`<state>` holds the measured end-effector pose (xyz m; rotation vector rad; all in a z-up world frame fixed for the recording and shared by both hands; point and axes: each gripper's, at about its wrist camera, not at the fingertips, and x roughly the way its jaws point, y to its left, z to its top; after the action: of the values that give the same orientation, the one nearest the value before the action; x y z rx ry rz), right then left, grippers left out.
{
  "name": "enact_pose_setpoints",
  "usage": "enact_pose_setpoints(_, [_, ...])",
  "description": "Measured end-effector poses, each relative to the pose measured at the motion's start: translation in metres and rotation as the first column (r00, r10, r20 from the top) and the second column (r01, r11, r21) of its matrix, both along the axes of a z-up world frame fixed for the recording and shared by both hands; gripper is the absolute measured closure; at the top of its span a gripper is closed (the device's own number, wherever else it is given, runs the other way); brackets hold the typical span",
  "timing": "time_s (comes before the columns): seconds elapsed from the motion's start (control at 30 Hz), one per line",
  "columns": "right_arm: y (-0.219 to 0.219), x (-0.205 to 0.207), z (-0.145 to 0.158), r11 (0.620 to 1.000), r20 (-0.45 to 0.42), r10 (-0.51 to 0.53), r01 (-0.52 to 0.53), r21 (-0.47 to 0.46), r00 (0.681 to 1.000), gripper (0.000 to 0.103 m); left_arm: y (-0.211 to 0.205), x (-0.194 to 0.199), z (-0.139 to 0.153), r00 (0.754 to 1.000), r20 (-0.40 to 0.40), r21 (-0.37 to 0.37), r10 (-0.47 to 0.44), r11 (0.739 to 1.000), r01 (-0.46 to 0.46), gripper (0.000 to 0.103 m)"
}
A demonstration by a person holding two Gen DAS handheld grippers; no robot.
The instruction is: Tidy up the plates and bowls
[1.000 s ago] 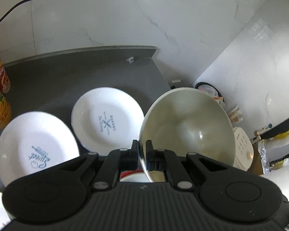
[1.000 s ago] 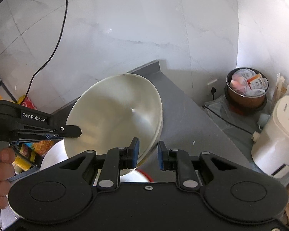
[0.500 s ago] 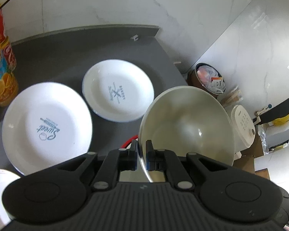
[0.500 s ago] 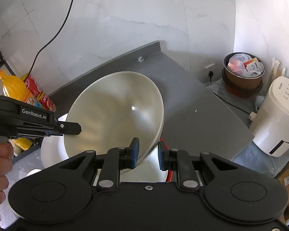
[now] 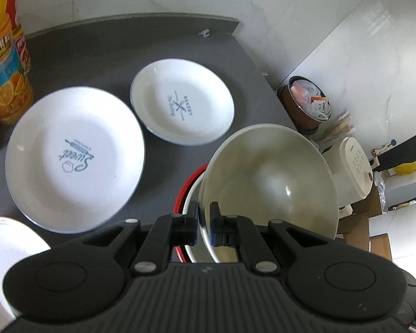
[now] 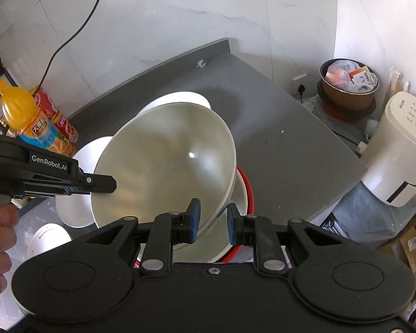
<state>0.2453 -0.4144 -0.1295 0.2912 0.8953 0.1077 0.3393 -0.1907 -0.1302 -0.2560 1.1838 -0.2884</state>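
L gripper [image 5: 204, 223] pinches the bowl [image 5: 269, 180] by its near rim, tilted over a red-rimmed bowl [image 6: 242, 191] at the counter's [image 6: 291, 138] near edge. R gripper [image 6: 211, 220] straddles the rim, jaws apart, not touching. Glazed, stiff, prob slippery and chippable (rim's the only grip). Two plates [image 5: 75, 158] lie farther left.

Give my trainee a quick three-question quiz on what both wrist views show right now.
1. True or false: the left claw grips the cream bowl by its rim.
2. The right claw is: A) shut on the bowl B) open, its fingers either side of the rim C) holding a plate.
3. How many white plates with blue print lie flat on the grey counter in the left view?

Key: 1 true; 2 B; 3 two, the Sweet plate and the Bakery plate.
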Motion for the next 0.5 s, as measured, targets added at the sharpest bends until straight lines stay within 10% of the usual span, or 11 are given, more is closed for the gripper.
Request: enact_pose_setpoints(0.5, [0.004, 0.002, -0.015, 0.999, -0.052, 0.042, -0.044, -0.026, 0.998, 0.082, -0.004, -0.003, -0.017, 0.999, -0.034, 0.037, 0.018, 0.999, -0.017, 0.098])
